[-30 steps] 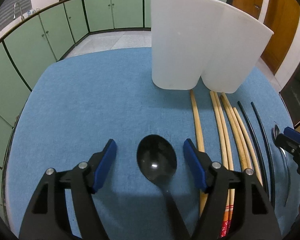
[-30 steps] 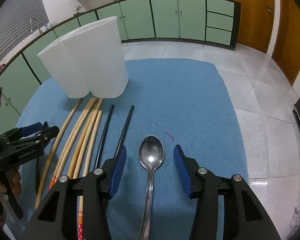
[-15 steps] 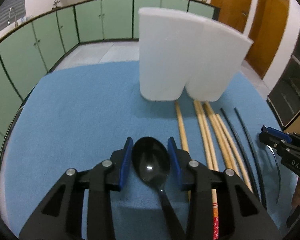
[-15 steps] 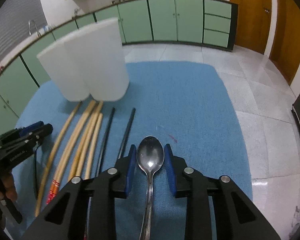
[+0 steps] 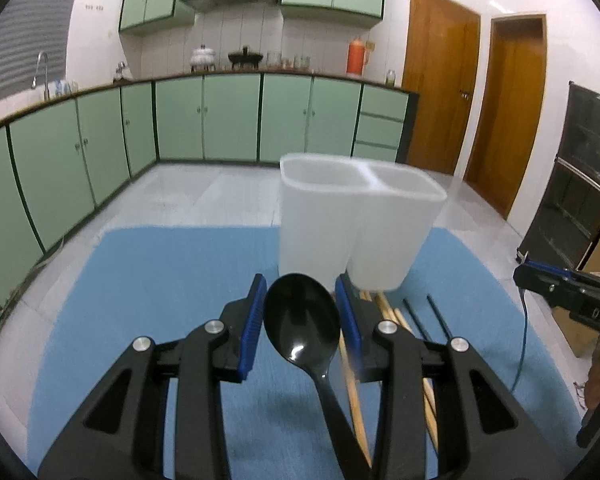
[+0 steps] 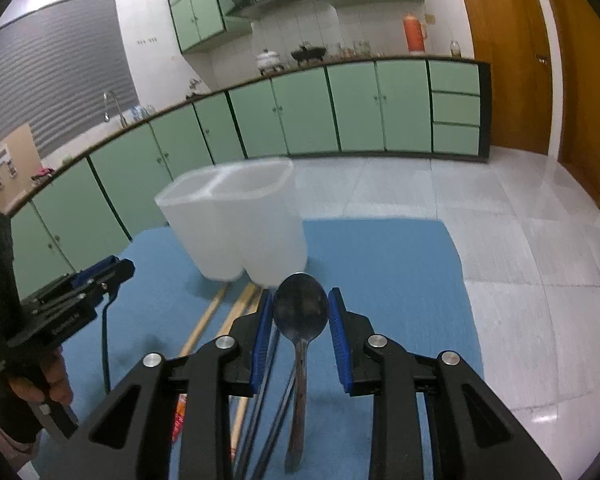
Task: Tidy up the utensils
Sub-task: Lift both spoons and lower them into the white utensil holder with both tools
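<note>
The left gripper (image 5: 302,320) pinches a black spoon (image 5: 302,322) by its bowl, held above the blue mat (image 5: 160,280). The right gripper (image 6: 300,320) pinches a metal spoon (image 6: 300,314) the same way. Both spoons sit just short of the white two-part holder (image 5: 356,216). Wooden chopsticks (image 6: 208,316) and black chopsticks (image 5: 416,318) lie on the mat below
</note>
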Demonstrator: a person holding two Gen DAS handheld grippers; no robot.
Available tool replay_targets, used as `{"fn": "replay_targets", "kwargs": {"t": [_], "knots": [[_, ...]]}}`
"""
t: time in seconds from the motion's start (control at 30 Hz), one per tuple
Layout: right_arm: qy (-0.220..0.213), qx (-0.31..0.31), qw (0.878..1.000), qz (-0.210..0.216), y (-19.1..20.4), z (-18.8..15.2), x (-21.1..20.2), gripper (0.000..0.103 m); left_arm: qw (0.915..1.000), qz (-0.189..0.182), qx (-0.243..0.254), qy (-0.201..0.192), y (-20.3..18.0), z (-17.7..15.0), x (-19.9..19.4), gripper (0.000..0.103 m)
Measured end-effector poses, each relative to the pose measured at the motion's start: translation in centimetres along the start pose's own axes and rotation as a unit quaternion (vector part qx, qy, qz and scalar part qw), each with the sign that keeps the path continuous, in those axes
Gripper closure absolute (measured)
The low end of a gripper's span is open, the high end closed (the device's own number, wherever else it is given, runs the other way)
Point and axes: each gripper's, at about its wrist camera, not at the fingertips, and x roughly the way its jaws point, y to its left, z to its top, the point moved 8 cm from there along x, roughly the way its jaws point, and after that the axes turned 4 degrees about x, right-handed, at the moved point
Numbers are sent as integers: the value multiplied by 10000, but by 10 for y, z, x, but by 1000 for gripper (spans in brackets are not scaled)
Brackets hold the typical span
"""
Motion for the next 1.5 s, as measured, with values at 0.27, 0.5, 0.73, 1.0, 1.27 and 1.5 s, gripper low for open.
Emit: {"fn": "replay_targets", "kwargs": {"t": [0.27,0.5,0.73,1.0,1.27,1.5], "knots": [[-702,-92,9968,359,13,67,-35,75,9964,-2,-86,-844,9,72,-16,69],[-1211,-248,9908,543,26,135,-37,75,9884,73,54,-1517,4,149,-5,69],[-1401,-350,9882,502,34,183,-7,75,9823,259,239,-1841,-3,199,36,69],[-1101,-398,9923,415,38,176,57,75,9861,289,339,-1598,-2,179,86,69],[-779,-395,9948,531,42,145,95,75,9908,216,331,-1293,11,148,106,68],[-602,-531,9945,672,47,121,97,65,9919,195,303,-1216,21,133,93,53]]}}
